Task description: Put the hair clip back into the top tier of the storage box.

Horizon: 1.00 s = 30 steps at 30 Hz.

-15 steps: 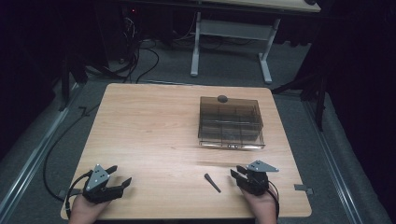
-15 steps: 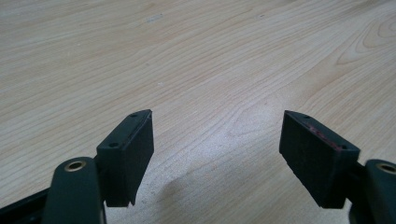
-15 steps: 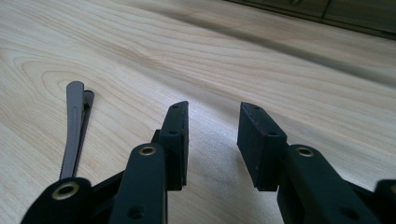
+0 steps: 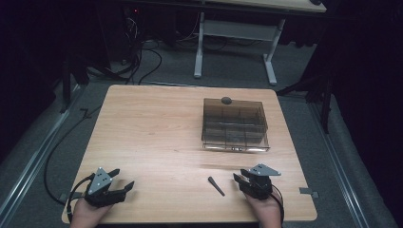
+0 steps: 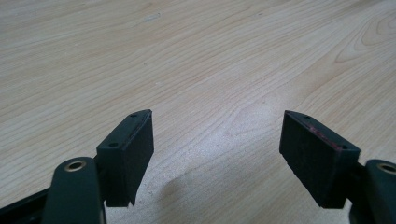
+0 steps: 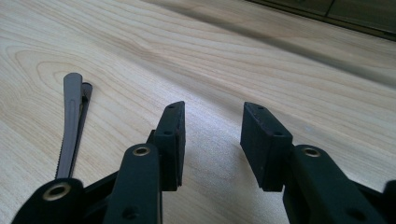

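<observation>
Right gripper [image 4: 240,178] is parked low at my near edge of the table [image 4: 157,133], jaws parted with a modest gap and nothing but bare wood between them. So it's open and holding nothing. The thing closest to it is that small dark clip-looking piece [image 4: 216,186], a slim tapered bit lying flat on the wood just off the tips, on the side toward my other hand. From the right gripper view the same clip [image 6: 71,126] sits left of the left jaw, near it but not touching, running roughly along the same line the jaws point. It has a toothed edge down one side, and looks like two thin arms lying together.

Further out ahead of that gripper, well apart from it, is the smoky clear compartment box [image 4: 235,124] with a small dark round thing [image 4: 226,100] at its far rim. Can't tell if that's resting on the box or just behind it.

Left gripper [image 4: 124,187] is way over on the other side, also low near my edge, jaws spread wide over plain tabletop [image 5: 196,70], empty too. The clip lies between my two grippers, much closer to the right one.
</observation>
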Tool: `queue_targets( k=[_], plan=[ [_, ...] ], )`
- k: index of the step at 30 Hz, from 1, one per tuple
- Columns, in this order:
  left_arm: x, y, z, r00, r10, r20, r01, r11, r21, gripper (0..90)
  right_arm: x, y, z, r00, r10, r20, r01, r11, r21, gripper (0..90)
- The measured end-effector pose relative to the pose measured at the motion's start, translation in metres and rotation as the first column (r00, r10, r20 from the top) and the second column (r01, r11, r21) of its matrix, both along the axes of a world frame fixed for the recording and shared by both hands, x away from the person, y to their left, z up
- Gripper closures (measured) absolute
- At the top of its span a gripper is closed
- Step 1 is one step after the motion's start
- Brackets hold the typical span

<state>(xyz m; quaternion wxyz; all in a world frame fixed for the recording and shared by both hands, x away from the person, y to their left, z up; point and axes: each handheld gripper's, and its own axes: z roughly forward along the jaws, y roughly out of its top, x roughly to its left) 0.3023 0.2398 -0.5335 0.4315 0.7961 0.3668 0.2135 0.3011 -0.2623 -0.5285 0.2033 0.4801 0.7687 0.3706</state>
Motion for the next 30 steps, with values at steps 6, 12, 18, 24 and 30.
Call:
queue_targets(
  k=[6,12,18,24,30],
  plan=[
    [0.0,-0.001,0.0,1.0,0.004,-0.001,-0.004,1.0,0.007,26.7,-0.001,0.005,0.001,0.9999,0.016,-0.002,-0.017,0.9996,-0.022,60.6],
    [0.0,-0.001,-0.001,1.0,0.005,-0.002,-0.005,1.0,0.007,26.7,-0.004,0.013,0.004,0.998,0.062,-0.011,-0.062,0.9978,0.026,61.8],
    [0.001,-0.001,-0.001,1.0,0.001,-0.004,-0.001,1.0,0.007,26.6,-0.007,0.028,0.006,0.9921,0.125,-0.012,-0.124,0.9914,0.043,65.3],
    [0.001,-0.001,0.0,1.0,0.002,-0.005,-0.002,1.0,0.008,26.7,-0.008,0.045,0.006,0.9818,0.189,-0.021,-0.187,0.9809,0.052,70.3],
    [0.001,-0.001,0.0,1.0,0.0,-0.006,0.0,1.0,0.007,26.6,-0.005,0.06,0.002,0.9743,0.221,-0.043,-0.22,0.9748,0.038,73.9]
  ],
)
